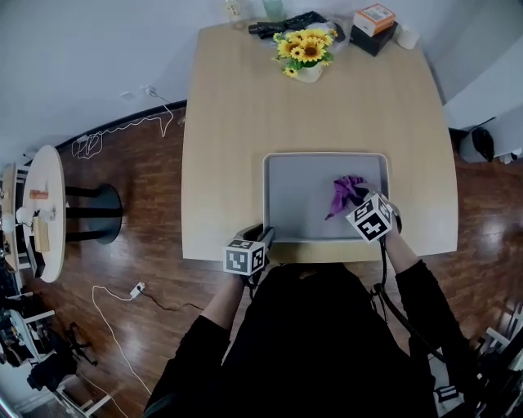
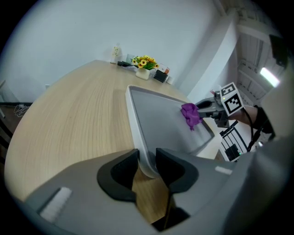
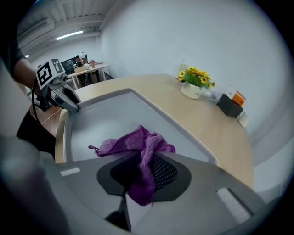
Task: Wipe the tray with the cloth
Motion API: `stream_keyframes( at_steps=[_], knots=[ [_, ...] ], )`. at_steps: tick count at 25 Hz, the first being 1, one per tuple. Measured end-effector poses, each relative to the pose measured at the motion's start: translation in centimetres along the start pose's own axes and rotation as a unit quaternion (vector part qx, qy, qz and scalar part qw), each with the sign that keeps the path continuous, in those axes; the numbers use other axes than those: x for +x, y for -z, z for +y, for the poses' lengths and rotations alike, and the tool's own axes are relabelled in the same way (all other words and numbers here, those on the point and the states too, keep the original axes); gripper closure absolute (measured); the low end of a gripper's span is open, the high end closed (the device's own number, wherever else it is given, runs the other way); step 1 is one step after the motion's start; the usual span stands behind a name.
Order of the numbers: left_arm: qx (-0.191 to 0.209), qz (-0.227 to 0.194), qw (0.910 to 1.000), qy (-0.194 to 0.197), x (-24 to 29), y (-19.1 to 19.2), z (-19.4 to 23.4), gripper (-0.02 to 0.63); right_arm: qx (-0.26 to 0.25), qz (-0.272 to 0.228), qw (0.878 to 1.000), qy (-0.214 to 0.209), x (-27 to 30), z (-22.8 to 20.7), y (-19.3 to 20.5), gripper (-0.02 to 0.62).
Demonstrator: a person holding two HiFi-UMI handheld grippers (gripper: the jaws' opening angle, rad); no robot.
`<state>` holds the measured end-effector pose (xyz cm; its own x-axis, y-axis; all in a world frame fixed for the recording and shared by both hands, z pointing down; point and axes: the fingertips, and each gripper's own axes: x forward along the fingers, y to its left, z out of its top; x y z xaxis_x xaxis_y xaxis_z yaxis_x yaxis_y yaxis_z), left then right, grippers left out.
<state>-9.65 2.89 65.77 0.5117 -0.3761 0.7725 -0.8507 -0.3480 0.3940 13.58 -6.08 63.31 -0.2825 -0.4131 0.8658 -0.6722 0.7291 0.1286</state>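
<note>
A grey rectangular tray lies on the wooden table near its front edge. A purple cloth rests on the tray's right side, bunched up. My right gripper is shut on the purple cloth, which hangs out between its jaws over the tray. My left gripper is shut on the tray's front-left rim, its jaws on either side of the lip. In the left gripper view the cloth and the right gripper show at the tray's far side.
A vase of sunflowers, a black remote-like item and a black box with an orange pack stand at the table's far edge. A round side table and cables lie on the wooden floor to the left.
</note>
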Motion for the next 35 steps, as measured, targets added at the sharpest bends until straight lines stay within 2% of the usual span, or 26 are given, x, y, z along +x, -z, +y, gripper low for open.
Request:
stream_keyframes(
  at_steps=[4, 9, 12, 15, 19, 24, 28, 32, 35],
  knots=[
    [0.005, -0.004, 0.9999, 0.011, -0.1, -0.1, -0.1, 0.495, -0.054, -0.019, 0.998, -0.035, 2.8, 5.7, -6.5, 0.518],
    [0.019, 0.0, 0.9996, 0.023, -0.2, -0.2, 0.0, 0.489, -0.125, -0.034, 0.988, -0.083, 5.6, 12.6, -13.3, 0.518],
    [0.021, 0.004, 0.9993, 0.032, -0.4, 0.0, 0.4, 0.486, -0.154, -0.031, 0.983, -0.095, 6.7, 15.3, -15.3, 0.518],
    [0.016, 0.004, 0.9995, 0.026, -0.8, 0.3, 2.0, 0.486, -0.136, -0.041, 0.984, -0.11, 7.2, 15.7, -15.8, 0.518],
    [0.008, 0.0, 0.9999, 0.008, -1.0, 0.4, 2.6, 0.488, -0.088, -0.045, 0.989, -0.111, 5.6, 12.0, -12.2, 0.518],
    [-0.002, -0.005, 1.0, -0.007, -0.7, 0.2, 1.0, 0.489, -0.022, -0.026, 0.997, -0.068, 1.4, 3.4, -3.3, 0.518],
    [-0.015, -0.012, 0.9994, -0.027, -0.8, 0.2, 0.8, 0.491, 0.01, -0.01, 0.999, -0.036, -0.8, -2.2, 2.1, 0.518],
    [-0.023, -0.014, 0.9989, -0.038, -0.9, 0.4, -0.4, 0.492, 0.038, -0.004, 0.999, -0.028, -2.5, -5.6, 5.5, 0.517],
    [-0.022, -0.016, 0.9992, -0.029, 0.1, 0.2, -1.2, 0.492, 0.047, 0.012, 0.999, -0.014, -2.6, -6.5, 6.2, 0.517]
  ],
)
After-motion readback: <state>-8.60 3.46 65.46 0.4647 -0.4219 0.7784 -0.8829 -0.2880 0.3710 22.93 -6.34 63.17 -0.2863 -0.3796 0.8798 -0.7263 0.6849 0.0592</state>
